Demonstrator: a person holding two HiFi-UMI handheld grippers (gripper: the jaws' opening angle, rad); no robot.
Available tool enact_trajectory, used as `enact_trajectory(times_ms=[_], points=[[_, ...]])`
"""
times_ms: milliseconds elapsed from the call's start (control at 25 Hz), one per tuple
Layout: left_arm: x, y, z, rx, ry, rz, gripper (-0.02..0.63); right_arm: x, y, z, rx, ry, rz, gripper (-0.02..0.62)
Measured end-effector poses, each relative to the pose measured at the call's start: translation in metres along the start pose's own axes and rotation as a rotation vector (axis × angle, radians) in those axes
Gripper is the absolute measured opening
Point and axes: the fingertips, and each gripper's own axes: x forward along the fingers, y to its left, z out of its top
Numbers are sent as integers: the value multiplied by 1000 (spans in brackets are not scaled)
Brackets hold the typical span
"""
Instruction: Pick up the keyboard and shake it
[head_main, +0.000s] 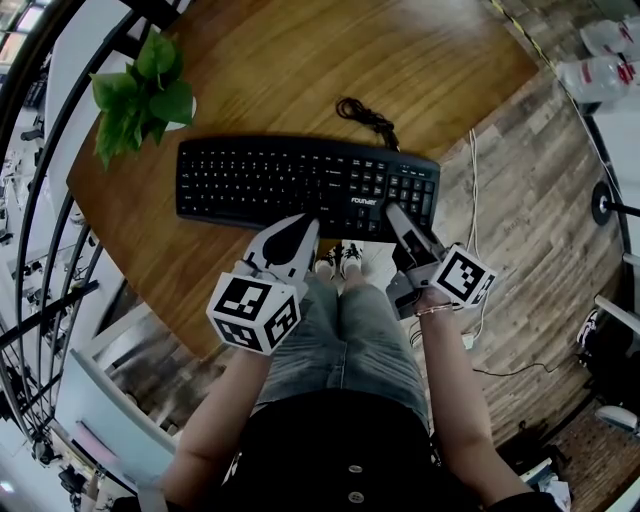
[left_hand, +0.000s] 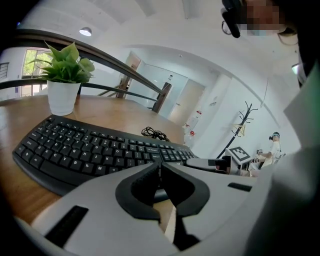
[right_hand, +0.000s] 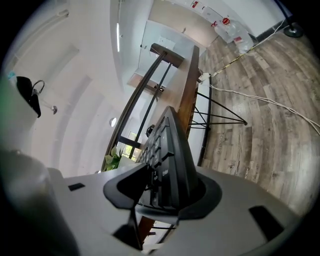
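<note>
Two grippers sit at the black keyboard's (head_main: 300, 185) near edge in the head view. Its long axis runs side to side across their front, keys up.

Left gripper view: left gripper (left_hand: 160, 167) pinched together, empty, keyboard just ahead.

Right gripper view: right gripper (right_hand: 170, 172) clamped on the keyboard's edge, which stretches straight ahead.

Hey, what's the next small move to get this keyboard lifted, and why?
Probably open the left tongs: they are shut and empty at the keyboard's near edge, while the right tongs clasp that edge. A two-sided grip should lift it level.
</note>
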Motion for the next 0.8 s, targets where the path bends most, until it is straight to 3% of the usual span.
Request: enact_trajectory(times_ms=[320,680,800], points=[[-4,-8,-17,-69,68,-78,28,-11,15,5,9,-9,6,164],[-12,-34,-36,-203,140,-268,29,-22,44,17,-10,-10,28,139],[-15,-42,-39,-214,157,-305,31,-26,55,21,-23,-9,43,129]])
